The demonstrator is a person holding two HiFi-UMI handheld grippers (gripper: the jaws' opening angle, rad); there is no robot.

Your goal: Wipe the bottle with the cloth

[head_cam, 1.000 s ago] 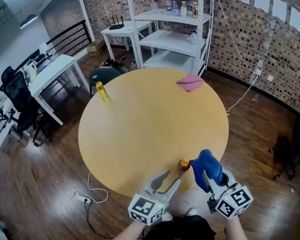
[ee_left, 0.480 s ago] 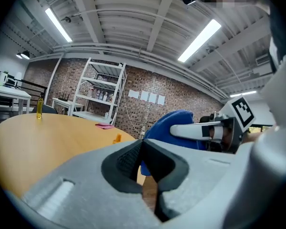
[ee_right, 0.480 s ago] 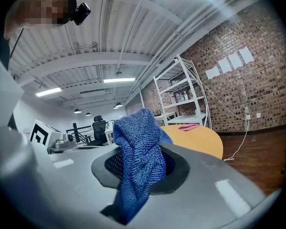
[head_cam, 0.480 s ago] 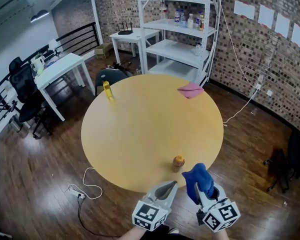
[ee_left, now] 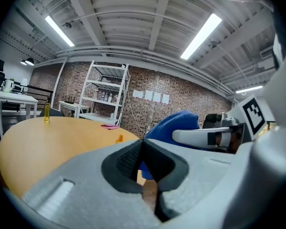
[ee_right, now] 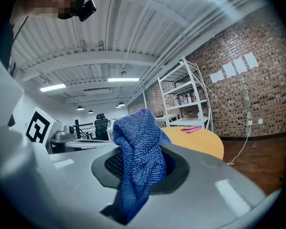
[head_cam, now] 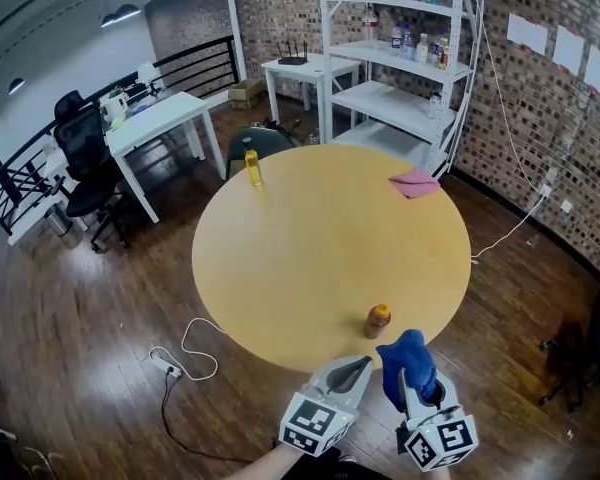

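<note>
The round tabletop [head_cam: 280, 268] carries three things, all near its rim. The bottle [head_cam: 378, 321], small, amber with an orange cap, stands upright just inside the near edge, right of centre. A yellow bottle [head_cam: 252, 167] of yellow liquid stands upright at the far left edge. A pink cloth [head_cam: 414, 182] lies crumpled at the far right edge. A broad stretch of bare wood runs between the near bottle and the two far things.

Both grippers hang past the near edge, over the floor [head_cam: 100, 308], apart from the bottle. The left gripper [head_cam: 363, 362] [ee_left: 142, 144] has its fingers pressed together with nothing between them; it points toward the rim just left of the bottle. The right gripper [head_cam: 412, 378] [ee_right: 142, 175] has its fingers clamped on the cloth [head_cam: 405, 353] [ee_right: 138, 151], blue, bunched and standing up above the tips, its top near the bottle but not touching it.

Beyond the far edge stands a white rack [head_cam: 400, 98] with several small bottles on an upper shelf; what they hold is too small to tell.
</note>
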